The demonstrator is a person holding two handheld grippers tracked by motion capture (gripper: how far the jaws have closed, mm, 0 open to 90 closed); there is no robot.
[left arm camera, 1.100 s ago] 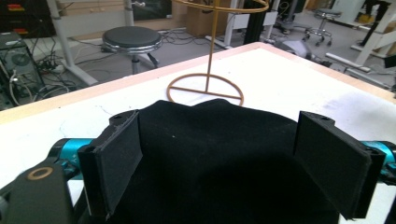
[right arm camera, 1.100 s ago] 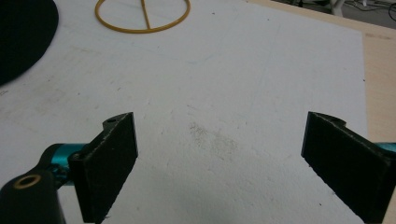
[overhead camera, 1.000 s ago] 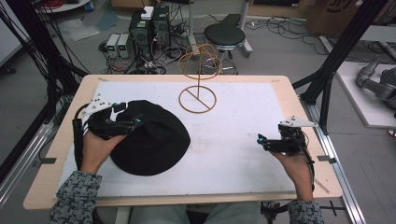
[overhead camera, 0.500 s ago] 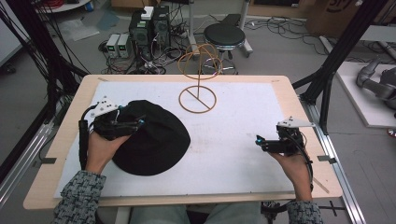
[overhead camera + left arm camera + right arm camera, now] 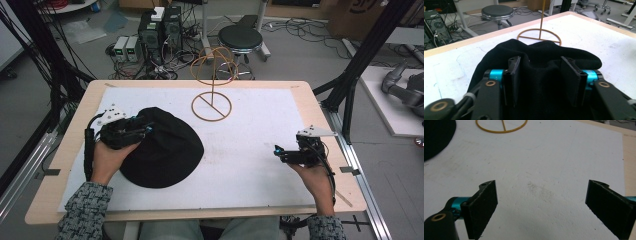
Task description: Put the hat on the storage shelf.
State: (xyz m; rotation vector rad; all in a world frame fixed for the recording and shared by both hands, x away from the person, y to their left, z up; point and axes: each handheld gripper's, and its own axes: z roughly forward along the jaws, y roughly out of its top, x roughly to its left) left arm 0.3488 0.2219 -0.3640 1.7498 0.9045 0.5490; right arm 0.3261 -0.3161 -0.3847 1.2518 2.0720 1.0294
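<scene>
One black hat (image 5: 162,150), one gold wire stand (image 5: 212,102), two grippers

The left gripper (image 5: 142,131) hides part of the black hat (image 5: 165,150).

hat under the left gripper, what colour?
Black knit hat, plain, no pattern; clearest in the left gripper view.

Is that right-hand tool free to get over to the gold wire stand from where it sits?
Probably yes. The right tool hovers with open jaws over bare white table, and nothing lies between it and the gold wire stand. The black hat sits off to the side.
</scene>
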